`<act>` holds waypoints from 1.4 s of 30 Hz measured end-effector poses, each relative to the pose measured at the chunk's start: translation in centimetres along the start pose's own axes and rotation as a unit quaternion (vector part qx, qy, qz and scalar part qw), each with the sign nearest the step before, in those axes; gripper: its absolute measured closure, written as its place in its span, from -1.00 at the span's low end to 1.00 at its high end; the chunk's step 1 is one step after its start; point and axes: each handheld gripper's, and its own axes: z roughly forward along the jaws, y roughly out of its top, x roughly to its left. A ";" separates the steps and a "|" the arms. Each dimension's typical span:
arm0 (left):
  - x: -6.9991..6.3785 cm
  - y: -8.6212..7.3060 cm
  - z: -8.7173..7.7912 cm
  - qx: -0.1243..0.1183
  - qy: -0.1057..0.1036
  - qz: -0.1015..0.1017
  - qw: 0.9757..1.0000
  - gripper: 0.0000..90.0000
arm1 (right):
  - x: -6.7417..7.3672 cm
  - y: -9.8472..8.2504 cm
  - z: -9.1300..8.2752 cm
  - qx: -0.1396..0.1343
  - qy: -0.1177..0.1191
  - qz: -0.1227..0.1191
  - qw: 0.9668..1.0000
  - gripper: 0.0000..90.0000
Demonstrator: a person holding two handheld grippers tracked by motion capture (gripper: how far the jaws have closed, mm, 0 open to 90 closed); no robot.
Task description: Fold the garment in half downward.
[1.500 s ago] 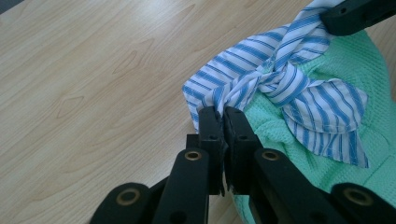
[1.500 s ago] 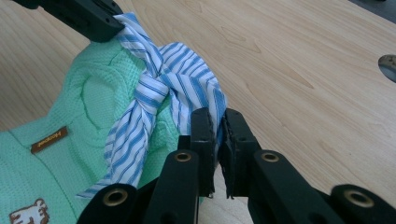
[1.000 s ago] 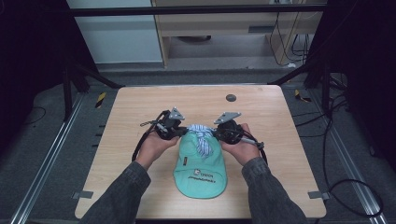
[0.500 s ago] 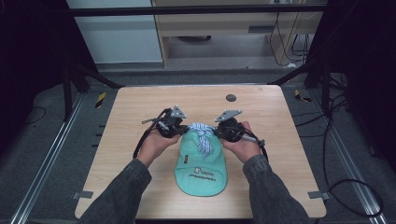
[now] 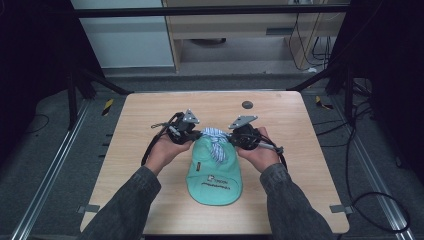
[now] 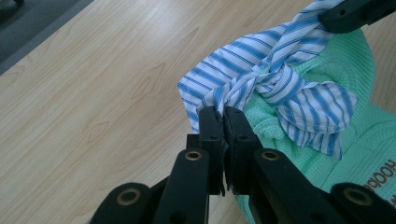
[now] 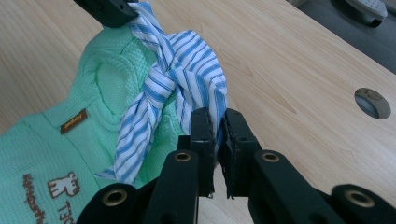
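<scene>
Nothing shifted since earlier: high view, green garment (image 5: 214, 170) mid-table, striped scarf (image 5: 216, 140) at its collar. Left gripper (image 6: 223, 116) view: clamped on one scarf end. Right gripper (image 7: 215, 122) view: clamped on other. Knot forming; next, probably pull apart evenly.

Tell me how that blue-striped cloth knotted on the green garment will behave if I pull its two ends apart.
The blue-striped cloth looks thin and floppy: it folds and droops over the green garment. Both the left hand-held gripper and the right hand-held gripper are pinching an end. The twist at the middle would probably tighten under a pull, and the light-looking garment might drag along the table.
</scene>
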 end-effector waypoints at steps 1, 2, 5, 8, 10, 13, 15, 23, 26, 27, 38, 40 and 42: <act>0.0 0.0 0.0 -0.001 -0.001 0.000 1.000 0.93 | 0.0 -0.1 0.0 0.002 0.000 -0.003 1.000 0.86; -0.1 0.0 0.1 -0.001 -0.001 0.000 1.000 0.93 | 0.0 -0.1 -0.1 0.003 0.000 -0.004 1.000 0.86; -0.2 0.0 0.0 -0.001 -0.003 -0.003 1.000 0.93 | -0.1 -0.2 -0.1 0.006 -0.001 -0.004 1.000 0.86; -0.5 0.3 -0.1 0.003 0.002 0.010 1.000 0.93 | 0.1 -0.1 -0.4 0.005 -0.004 -0.011 1.000 0.86; -0.6 0.5 -0.3 -0.001 0.005 0.013 1.000 0.93 | 0.2 -0.1 -0.7 0.004 -0.006 -0.015 1.000 0.86; -0.7 0.8 -0.5 -0.001 0.004 0.020 1.000 0.93 | 0.2 -0.1 -1.0 0.000 -0.006 -0.018 1.000 0.86; -0.6 1.1 -0.7 -0.002 0.003 0.022 1.000 0.93 | 0.0 -0.1 -1.2 0.000 -0.009 -0.019 1.000 0.86; -0.4 1.3 -0.7 -0.002 0.001 0.027 1.000 0.93 | -0.6 0.8 -1.5 0.006 -0.013 -0.031 0.999 0.86; -0.3 1.4 -0.9 0.000 0.003 0.030 1.000 0.93 | -0.5 1.2 -1.6 0.007 -0.012 -0.035 0.999 0.86; -0.3 1.4 -1.0 -0.001 0.005 0.031 1.000 0.93 | -0.5 1.4 -1.7 0.008 -0.013 -0.038 0.999 0.86; 0.5 2.3 -1.6 -0.001 0.011 0.034 0.999 0.93 | -0.5 2.5 -1.9 0.010 -0.014 -0.040 0.999 0.85; 0.7 2.5 -1.6 -0.001 0.011 0.035 0.999 0.93 | -0.6 2.5 -1.8 0.011 -0.013 -0.039 0.999 0.85; 0.8 2.6 -1.7 -0.001 0.012 0.034 0.999 0.93 | -0.7 2.5 -1.9 0.010 -0.013 -0.035 0.999 0.86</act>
